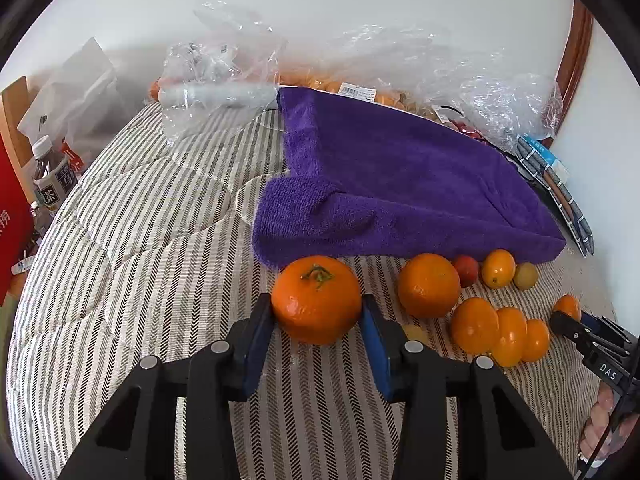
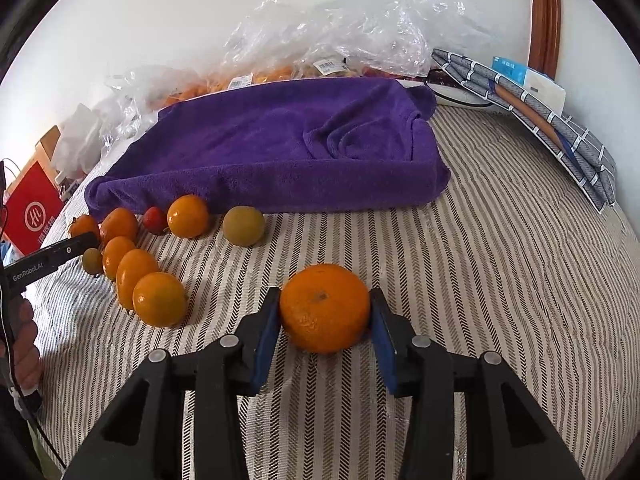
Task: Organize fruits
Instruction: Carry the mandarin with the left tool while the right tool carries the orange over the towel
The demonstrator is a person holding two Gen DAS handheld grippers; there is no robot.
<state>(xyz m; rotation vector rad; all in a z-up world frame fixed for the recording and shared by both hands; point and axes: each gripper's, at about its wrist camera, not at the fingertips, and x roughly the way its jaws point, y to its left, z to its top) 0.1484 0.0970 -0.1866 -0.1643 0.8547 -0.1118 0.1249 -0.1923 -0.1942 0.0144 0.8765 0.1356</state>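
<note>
While I had both grippers down on the striped bedspread [image 1: 132, 216], each one was clamped on its own fruit. My left gripper [image 1: 318, 312] had its blue pads pressed against both sides of a stemmed orange [image 1: 317, 300], which sat on the cover just at the 6 o'clock side of the purple towel [image 1: 400, 176]. My right gripper [image 2: 325, 312] was squeezing a second orange [image 2: 325, 308] the same way, that one out on open bedspread, well off from the towel's 6 o'clock edge.

The rest of the fruit was bunched up between the two. From the right wrist view, at roughly 9 o'clock of the held orange, three oranges [image 2: 138, 276] sat in a touching row, with a small greenish fruit [image 2: 92, 261] just beside the far end. Along the towel's near edge there was a little red fruit [image 2: 155, 218], another orange [image 2: 188, 216] and a yellow-green one [image 2: 244, 226].

Crinkly plastic bags [image 2: 340, 24] were piled at 12 o'clock behind the towel, against the wall
</note>
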